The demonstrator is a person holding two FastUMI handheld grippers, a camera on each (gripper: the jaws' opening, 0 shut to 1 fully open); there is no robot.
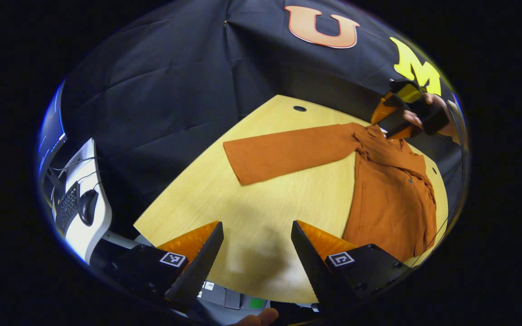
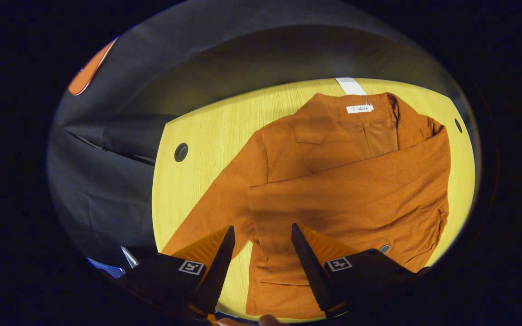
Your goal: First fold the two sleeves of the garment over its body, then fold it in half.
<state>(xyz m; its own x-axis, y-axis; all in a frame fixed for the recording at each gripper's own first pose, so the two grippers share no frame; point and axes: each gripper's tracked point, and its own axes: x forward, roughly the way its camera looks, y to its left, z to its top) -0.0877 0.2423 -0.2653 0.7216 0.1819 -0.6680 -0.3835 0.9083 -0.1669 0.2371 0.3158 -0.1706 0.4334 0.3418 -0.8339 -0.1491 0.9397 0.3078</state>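
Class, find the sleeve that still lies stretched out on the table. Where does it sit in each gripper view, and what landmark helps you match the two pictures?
Left gripper view: the outstretched sleeve runs from centre leftward off the shirt's shoulder, flat on the table.
Right gripper view: the same sleeve slants down to the lower left, toward the right gripper.
Shared landmark: the shirt's collar.

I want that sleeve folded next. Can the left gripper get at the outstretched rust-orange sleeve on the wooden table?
Probably yes. The left gripper is open, and bare wooden table lies between it and the outstretched rust-orange sleeve, with nothing in the way.
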